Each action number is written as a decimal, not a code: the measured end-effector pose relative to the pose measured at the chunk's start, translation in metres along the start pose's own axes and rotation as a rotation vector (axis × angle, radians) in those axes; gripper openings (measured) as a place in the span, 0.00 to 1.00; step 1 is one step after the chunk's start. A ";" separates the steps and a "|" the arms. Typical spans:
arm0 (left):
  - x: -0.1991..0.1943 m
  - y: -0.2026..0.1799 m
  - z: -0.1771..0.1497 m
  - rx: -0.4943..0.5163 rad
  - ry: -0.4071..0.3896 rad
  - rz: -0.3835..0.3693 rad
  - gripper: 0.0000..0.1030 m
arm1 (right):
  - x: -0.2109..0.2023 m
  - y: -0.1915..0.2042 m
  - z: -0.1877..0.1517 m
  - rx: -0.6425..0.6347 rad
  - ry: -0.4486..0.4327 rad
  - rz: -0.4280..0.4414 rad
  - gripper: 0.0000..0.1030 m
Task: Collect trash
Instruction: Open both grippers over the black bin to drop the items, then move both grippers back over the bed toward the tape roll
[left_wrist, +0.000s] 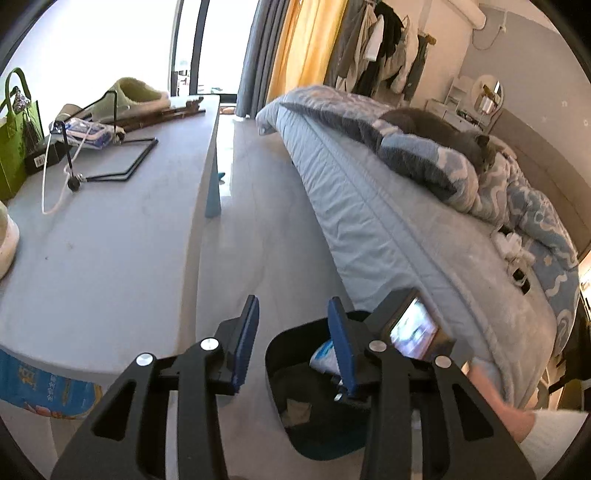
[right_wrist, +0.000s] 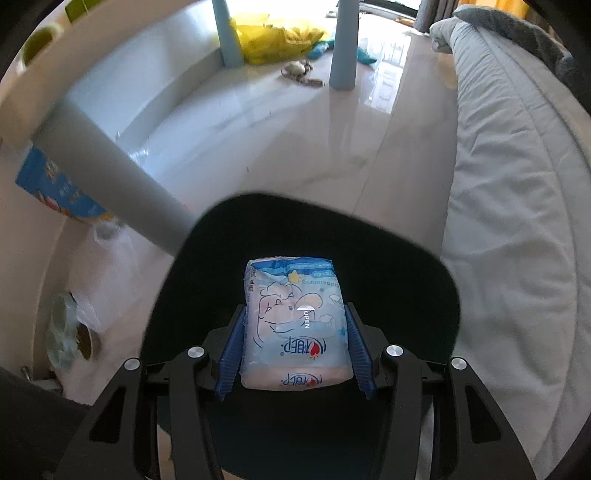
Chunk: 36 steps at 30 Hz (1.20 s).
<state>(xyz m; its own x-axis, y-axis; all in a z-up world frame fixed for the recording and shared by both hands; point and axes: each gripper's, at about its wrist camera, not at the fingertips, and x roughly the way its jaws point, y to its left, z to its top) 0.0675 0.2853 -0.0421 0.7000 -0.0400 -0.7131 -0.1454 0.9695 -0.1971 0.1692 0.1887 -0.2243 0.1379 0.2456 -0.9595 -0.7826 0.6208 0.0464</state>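
Left wrist view: the left tongs (left_wrist: 291, 314) stand partly apart with nothing between the pads, held above the floor between the table (left_wrist: 110, 236) and the bed (left_wrist: 388, 229). Below them sits the dark bin (left_wrist: 280, 373), and the right tongs (left_wrist: 369, 347) reach over it, mostly hidden behind the left blue pad. Only a pale corner of the pack (left_wrist: 325, 356) shows there. The bin's depth is dark; something brownish lies inside, but I cannot tell what.

Right wrist view: the right tongs (right_wrist: 295, 343) pinch a tissue pack (right_wrist: 295, 317) by its two long sides, right over the bin's (right_wrist: 406, 266) mouth. Judging by the crinkled film, the pack is light, soft and a bit slippery; a side grip across the middle suits it, and squeezing does no harm. The pack's underside is hidden. Small clutter under the far table legs is too blurred to name.
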 end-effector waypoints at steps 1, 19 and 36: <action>-0.002 -0.001 0.002 -0.003 -0.006 -0.003 0.40 | 0.003 0.002 -0.002 -0.003 0.009 -0.001 0.51; -0.025 -0.019 0.032 -0.039 -0.081 -0.028 0.40 | 0.008 0.013 -0.025 -0.074 0.044 -0.053 0.62; -0.014 -0.066 0.046 -0.010 -0.109 -0.013 0.44 | -0.089 -0.010 -0.034 -0.074 -0.184 -0.027 0.65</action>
<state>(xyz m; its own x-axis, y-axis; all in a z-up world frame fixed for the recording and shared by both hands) 0.0996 0.2327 0.0123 0.7737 -0.0250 -0.6330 -0.1428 0.9666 -0.2127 0.1445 0.1354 -0.1489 0.2630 0.3656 -0.8928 -0.8186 0.5744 -0.0059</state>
